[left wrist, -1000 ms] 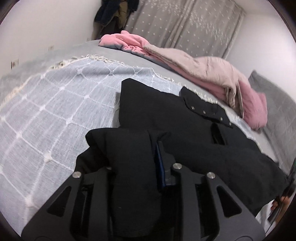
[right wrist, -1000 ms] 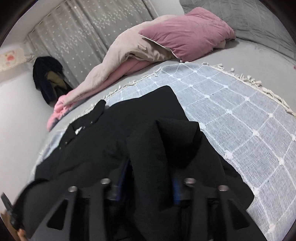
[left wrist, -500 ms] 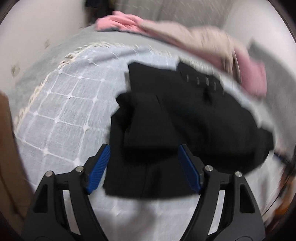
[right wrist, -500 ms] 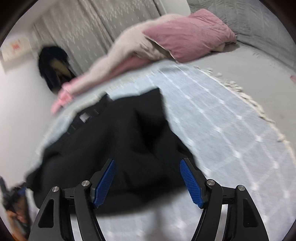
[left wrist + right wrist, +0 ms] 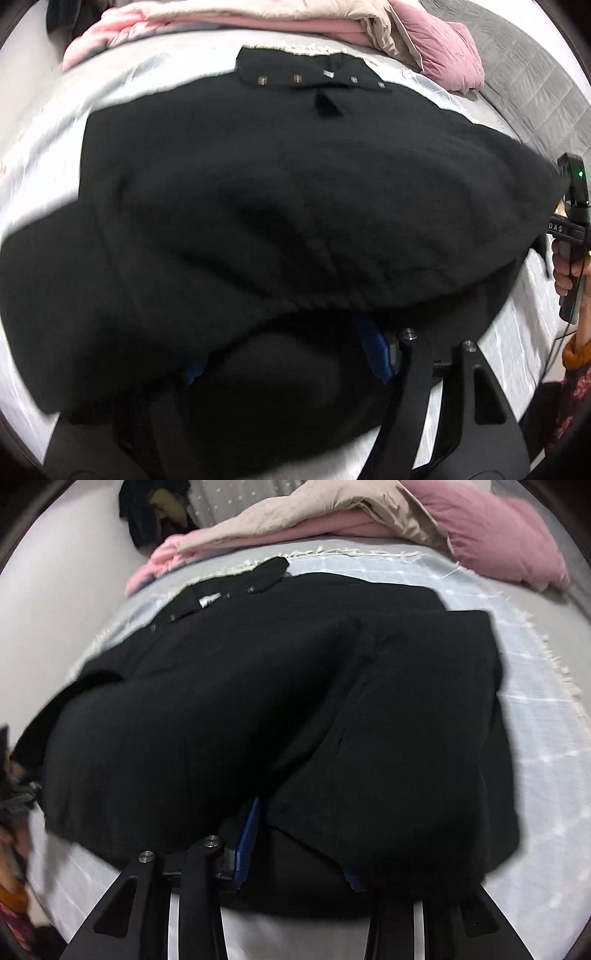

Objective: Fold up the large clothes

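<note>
Both wrist views close over black garment [image 5: 280, 206], angled down toward pink bedding [image 5: 491, 535], shared

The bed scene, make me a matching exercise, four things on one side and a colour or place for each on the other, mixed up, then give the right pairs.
Things:
1. garment
2. pillow
3. throw
4. snap buttons

Descriptions:
A. dusty pink, at the far side of the bed
B. black, spread across the middle
C. pale blue-grey with a white grid, under the garment
D. small and metallic, in a row along the garment's far edge

Pairs: 1-B, 2-A, 3-C, 4-D
</note>
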Motion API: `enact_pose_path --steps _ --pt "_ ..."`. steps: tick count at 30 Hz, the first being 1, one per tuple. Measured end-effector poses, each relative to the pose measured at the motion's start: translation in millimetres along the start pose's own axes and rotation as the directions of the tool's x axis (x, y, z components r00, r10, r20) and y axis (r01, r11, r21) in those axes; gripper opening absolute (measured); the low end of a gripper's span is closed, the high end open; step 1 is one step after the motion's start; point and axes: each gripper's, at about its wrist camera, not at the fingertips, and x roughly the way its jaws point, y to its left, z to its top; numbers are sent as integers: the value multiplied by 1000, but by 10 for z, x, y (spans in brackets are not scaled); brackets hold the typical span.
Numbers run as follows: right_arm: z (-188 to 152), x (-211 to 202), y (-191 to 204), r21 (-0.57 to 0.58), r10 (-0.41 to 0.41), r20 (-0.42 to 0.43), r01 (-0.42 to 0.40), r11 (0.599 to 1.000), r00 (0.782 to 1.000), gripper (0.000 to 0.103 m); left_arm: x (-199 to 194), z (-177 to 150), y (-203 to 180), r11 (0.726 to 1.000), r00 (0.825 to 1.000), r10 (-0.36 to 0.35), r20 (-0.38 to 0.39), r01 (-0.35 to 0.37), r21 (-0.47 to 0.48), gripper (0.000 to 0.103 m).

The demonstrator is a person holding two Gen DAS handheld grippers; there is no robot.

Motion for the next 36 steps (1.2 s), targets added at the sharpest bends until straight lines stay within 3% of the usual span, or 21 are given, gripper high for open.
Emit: enact_pose_path --steps 4,6,8,9,11,14,17,21,24,26,30,32,34,36 --pt "465 -9 -12 52 44 96 -49 997 994 39 -172 522 206 995 991 66 118 -56 -88 70" --pt "673 -150 -54 94 43 185 -61 994 982 39 -356 722 324 981 966 154 207 -123 -153 70" --pt "766 -382 -94 121 47 297 -86 989 954 41 -603 825 414 957 926 255 279 -201 -209 70" --pt "773 -524 -133 145 24 338 -78 986 941 44 -712 815 450 951 915 273 298 -210 -225 70" --pt "772 -710 -219 158 -4 382 -61 986 924 62 -816 716 500 959 920 242 308 -178 -221 77" --pt "532 -898 -416 139 -38 417 -22 990 908 79 -833 436 593 962 935 225 274 -169 -215 78" --pt "242 -845 -770 206 -83 356 9 979 931 80 -740 101 794 958 961 190 200 -137 -250 78" --pt "-166 -641 -1299 343 -13 253 -78 936 967 80 -559 -308 1025 928 991 75 108 -30 -372 78" --pt "-269 -428 -1465 404 81 201 -158 901 976 80 -424 -501 1080 912 997 -5 83 39 -408 78" --pt "-308 -281 -1484 436 121 188 -193 879 975 80 -357 -626 1075 916 997 -42 71 67 -395 79" --pt "-345 -232 -1513 448 151 226 -240 861 962 80 -343 -725 1086 919 994 -39 98 74 -387 79" --pt "-348 -252 -1525 465 125 233 -224 856 964 75 -357 -753 1143 896 997 36 73 1 -445 80" --pt "-344 -340 -1573 487 73 238 -184 854 969 73 -379 -814 1182 877 995 12 102 38 -479 80" --pt "-347 -464 -1615 494 0 251 -128 860 968 75 -348 -840 1169 885 994 8 110 44 -463 81"
